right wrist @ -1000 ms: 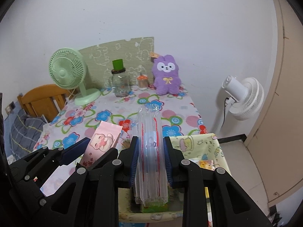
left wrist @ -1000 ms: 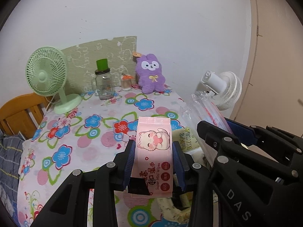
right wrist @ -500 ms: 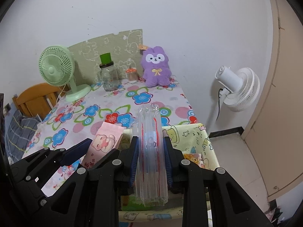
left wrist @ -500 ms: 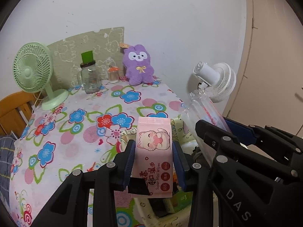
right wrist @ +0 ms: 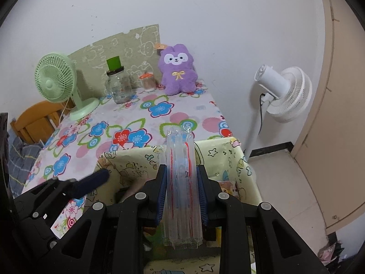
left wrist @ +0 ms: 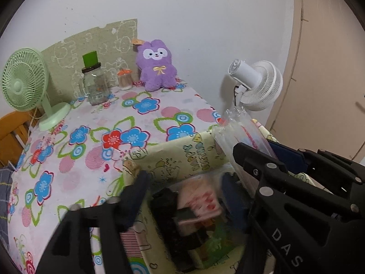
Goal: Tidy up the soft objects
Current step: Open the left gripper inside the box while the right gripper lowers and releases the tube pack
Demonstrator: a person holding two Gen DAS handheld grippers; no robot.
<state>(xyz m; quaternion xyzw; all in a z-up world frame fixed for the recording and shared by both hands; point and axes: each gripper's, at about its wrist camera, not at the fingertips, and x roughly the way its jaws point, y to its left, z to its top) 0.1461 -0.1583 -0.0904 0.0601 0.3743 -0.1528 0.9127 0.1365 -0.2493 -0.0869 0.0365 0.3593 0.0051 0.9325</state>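
The left gripper has just opened and the pink wipes pack drops into the yellow bin at lower centre, while the right gripper is closed on the clear packet, not yet stored.

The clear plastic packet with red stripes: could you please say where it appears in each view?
Left wrist: clear plastic packet with red stripes, right of centre, slanting.
Right wrist: same packet, bottom centre, upright between the right gripper fingers.
Shared landmark: purple plush bunny.
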